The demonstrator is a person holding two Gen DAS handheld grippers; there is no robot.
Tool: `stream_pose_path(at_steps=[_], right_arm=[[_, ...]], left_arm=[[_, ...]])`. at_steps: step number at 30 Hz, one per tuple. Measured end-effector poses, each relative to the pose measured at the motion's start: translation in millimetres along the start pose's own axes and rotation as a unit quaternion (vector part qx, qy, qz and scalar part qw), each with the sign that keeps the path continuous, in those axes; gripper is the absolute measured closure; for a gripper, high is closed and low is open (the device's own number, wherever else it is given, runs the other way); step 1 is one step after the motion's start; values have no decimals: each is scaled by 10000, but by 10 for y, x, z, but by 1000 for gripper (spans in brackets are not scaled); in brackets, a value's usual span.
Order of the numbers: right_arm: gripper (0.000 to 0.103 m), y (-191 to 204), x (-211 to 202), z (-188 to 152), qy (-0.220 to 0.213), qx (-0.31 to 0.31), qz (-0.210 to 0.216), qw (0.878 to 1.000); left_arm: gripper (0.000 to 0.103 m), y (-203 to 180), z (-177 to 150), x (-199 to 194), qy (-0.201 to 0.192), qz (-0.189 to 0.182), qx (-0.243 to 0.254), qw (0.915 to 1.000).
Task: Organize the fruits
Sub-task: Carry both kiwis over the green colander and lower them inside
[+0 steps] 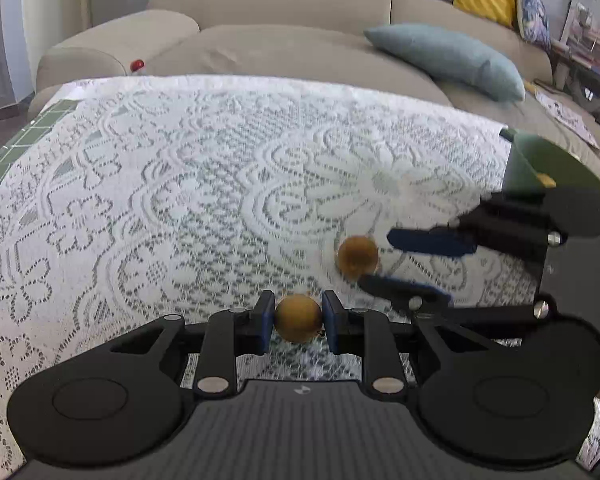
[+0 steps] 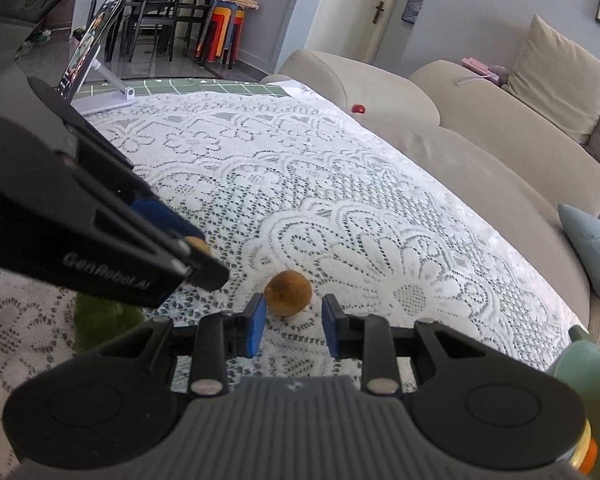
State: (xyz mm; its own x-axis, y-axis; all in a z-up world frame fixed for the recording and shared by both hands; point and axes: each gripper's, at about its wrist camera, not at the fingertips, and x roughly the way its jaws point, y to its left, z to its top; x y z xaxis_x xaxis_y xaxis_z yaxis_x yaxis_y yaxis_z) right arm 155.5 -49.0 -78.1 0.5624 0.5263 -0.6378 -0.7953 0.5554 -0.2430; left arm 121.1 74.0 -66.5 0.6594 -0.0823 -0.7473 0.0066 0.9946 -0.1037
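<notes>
Black plastic frames of the two handheld tools fill the near edge of both views, each with a ribbed grey body, round discs at the sides and blue pads on the fingers. White lace [image 1: 220, 184] with a large daisy pattern covers the table, and a green gridded mat [image 2: 220, 89] shows at its far edge beside a phone on a white stand [image 2: 88, 52]. A dark green bowl [image 1: 540, 160] sits at the table's right edge, with a beige sofa [image 1: 280, 12] beyond.

The left gripper [image 1: 298, 318] is clenched on a small round fruit [image 1: 299, 319], its skin matte golden-brown and smooth. White lettering on that tool's side reads "GenRobot.AI", seen from the right wrist.

The right gripper [image 2: 293, 322] stands released, its jaws apart; a second round fruit [image 2: 289, 293], brown and faintly rough, rests on the lace just ahead of the fingertips, nearer the left pad [image 2: 255, 326], untouched. A tiny red ball [image 2: 358, 109] lies on the sofa.
</notes>
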Motion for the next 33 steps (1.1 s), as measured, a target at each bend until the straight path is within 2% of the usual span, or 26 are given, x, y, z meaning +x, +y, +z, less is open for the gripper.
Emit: stream_pose_path(at_steps=[13, 20, 26, 33], right_arm=[[76, 9, 103, -2, -55, -18, 106, 9999], [79, 27, 87, 1, -42, 114, 54, 9999], [79, 8, -118, 9, -220, 269, -78, 9994], [79, -83, -497, -28, -524, 729, -307, 9955]], left_arm=[[74, 31, -43, -54, 235, -119, 6, 9997], [75, -25, -85, -78, 172, -52, 146, 9997], [75, 7, -83, -109, 40, -20, -3, 10000], [75, -21, -31, -204, -264, -30, -164, 9995]])
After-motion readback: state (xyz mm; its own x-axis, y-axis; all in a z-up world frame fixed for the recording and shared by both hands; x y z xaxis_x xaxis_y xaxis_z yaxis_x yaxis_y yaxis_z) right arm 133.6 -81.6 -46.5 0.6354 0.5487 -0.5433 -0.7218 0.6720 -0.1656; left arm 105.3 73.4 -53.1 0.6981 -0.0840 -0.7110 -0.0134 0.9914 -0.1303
